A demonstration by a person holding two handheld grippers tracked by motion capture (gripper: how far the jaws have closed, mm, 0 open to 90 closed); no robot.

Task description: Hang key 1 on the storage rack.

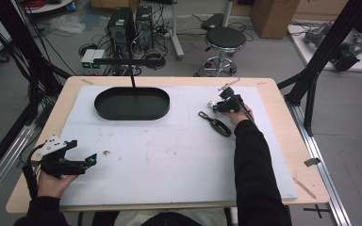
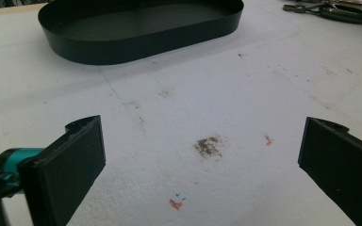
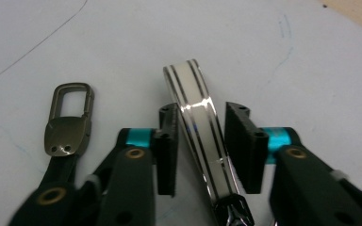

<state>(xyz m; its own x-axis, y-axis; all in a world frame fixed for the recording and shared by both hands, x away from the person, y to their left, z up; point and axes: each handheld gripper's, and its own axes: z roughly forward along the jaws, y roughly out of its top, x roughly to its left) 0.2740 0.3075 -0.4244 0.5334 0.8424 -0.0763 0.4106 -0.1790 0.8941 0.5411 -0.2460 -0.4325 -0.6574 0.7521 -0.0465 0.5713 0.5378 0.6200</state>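
A silver key fob (image 3: 195, 101) with dark stripes lies on the white mat, and my right gripper (image 3: 201, 146) is shut on it, one pad against each side. Beside it on the left lies a dark keychain (image 3: 68, 125) with a clip and a black strap. In the high view this gripper (image 1: 215, 106) is at the far right of the mat, with the dark keychain (image 1: 214, 123) just in front of it. My left gripper (image 1: 82, 150) rests at the near left, open with nothing between its fingers (image 2: 70, 162). A black oval tray (image 1: 132, 113) sits at the far middle.
The tray's wall (image 2: 141, 44) and the dark keychain (image 2: 330, 10) show far off in the left gripper view. A thin black post (image 1: 133, 77) rises behind the tray. Small stains (image 2: 208, 146) mark the mat. A stool (image 1: 224, 40) and computers (image 1: 129, 23) stand beyond the table.
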